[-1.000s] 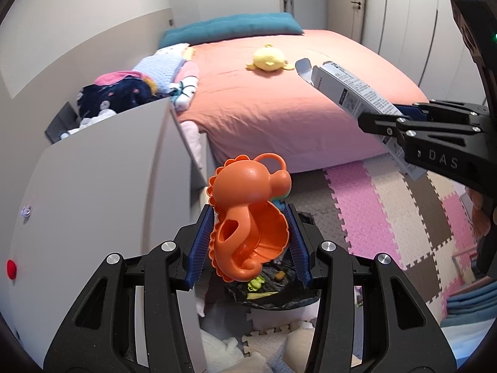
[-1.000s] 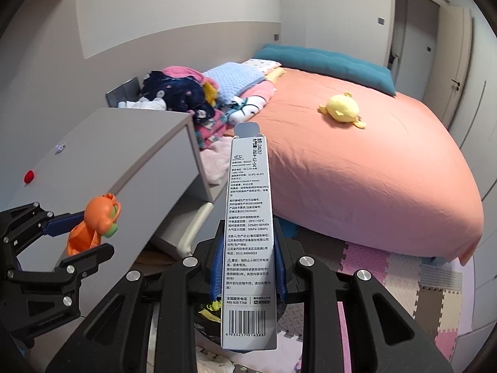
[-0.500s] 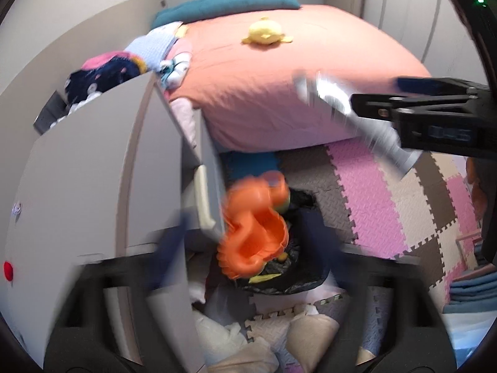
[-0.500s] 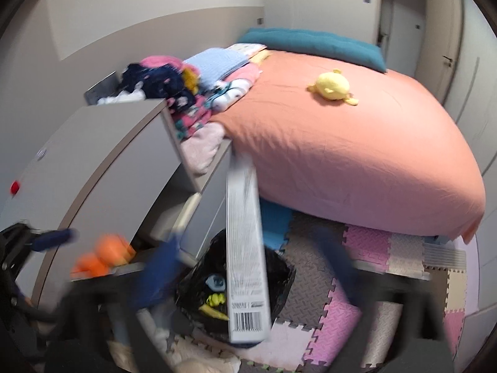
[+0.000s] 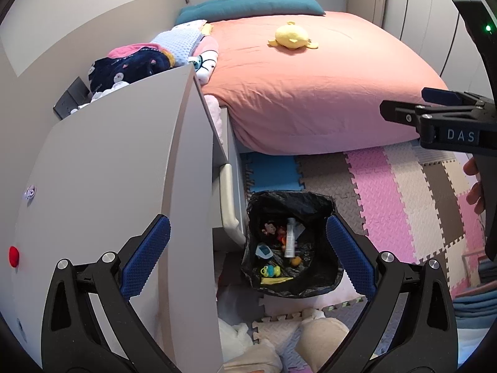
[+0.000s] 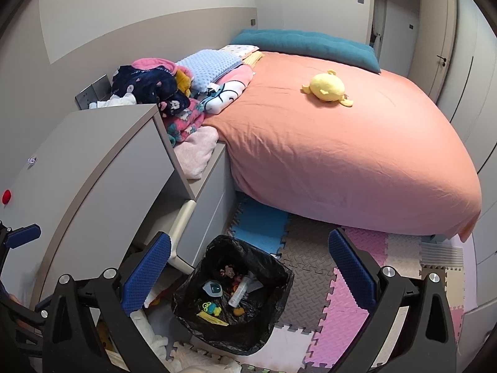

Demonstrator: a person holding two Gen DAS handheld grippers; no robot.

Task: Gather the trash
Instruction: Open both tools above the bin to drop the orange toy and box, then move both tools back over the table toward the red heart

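Both our grippers hang spread and empty over the bin: left gripper (image 5: 248,255), right gripper (image 6: 248,276). We read that as a drop pose, jaws wide so nothing snags. The trash bag (image 6: 236,295) sits on the foam mat (image 6: 313,283) just beside the counter (image 5: 108,186); the box (image 6: 239,290) and small toys lie inside it. On the counter: a red dot (image 5: 13,255). Beyond, the bed (image 6: 341,161) carries a yellow plush (image 6: 326,88), clothes (image 6: 155,90) piled by the wall. Doors at the far end.
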